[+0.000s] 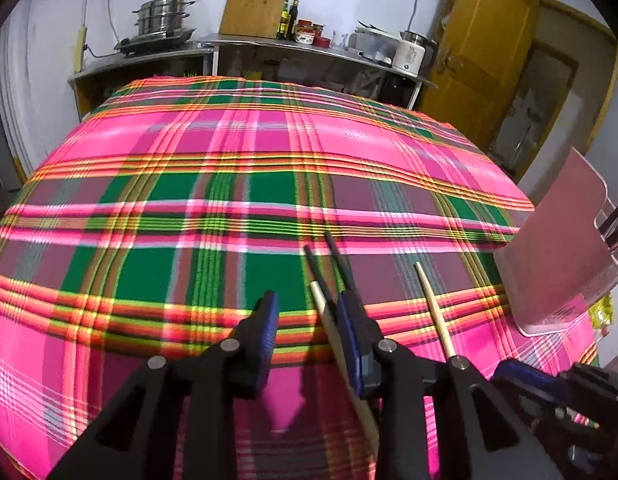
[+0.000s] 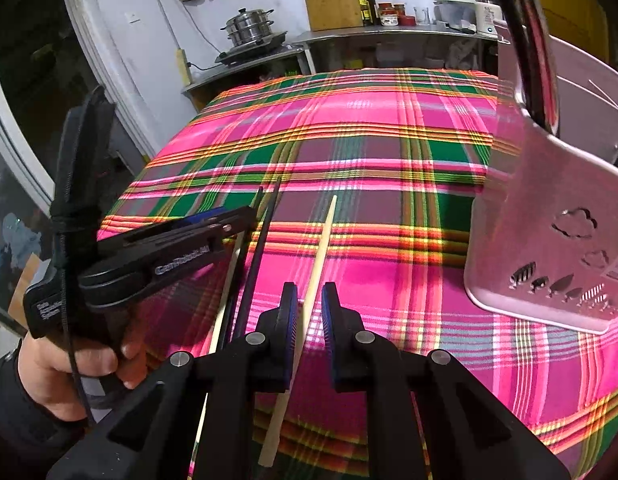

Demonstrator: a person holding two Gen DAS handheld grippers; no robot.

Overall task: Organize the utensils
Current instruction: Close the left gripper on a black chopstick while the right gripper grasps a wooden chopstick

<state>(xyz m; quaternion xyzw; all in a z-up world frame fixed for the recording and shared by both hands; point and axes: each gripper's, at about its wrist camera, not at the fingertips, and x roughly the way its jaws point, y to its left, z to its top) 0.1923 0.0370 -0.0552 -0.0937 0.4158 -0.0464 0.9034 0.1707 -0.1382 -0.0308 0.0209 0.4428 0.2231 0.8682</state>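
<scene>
Chopsticks — slim pale wood, one (image 2: 315, 256) between the parted right tool (image 2: 309, 308) (untouched); left tool (image 1: 309, 312) open over glossy plaid cloth (image 1: 229, 168).

The plaid tablecloth (image 1: 237, 184) lies bare ahead and leftward. The pink utensil holder (image 2: 549, 240) blocks the right side. Chopsticks (image 1: 433, 308) lie near the front edge.

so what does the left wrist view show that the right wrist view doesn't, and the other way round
Only the left wrist view shows the yellow wooden door. Only the right wrist view shows the person's hand holding the left gripper, and the cloud-shaped cutouts on the holder. Both show the pink plaid tablecloth, the pale wooden chopstick, the black chopsticks and the pink plastic utensil holder.
</scene>
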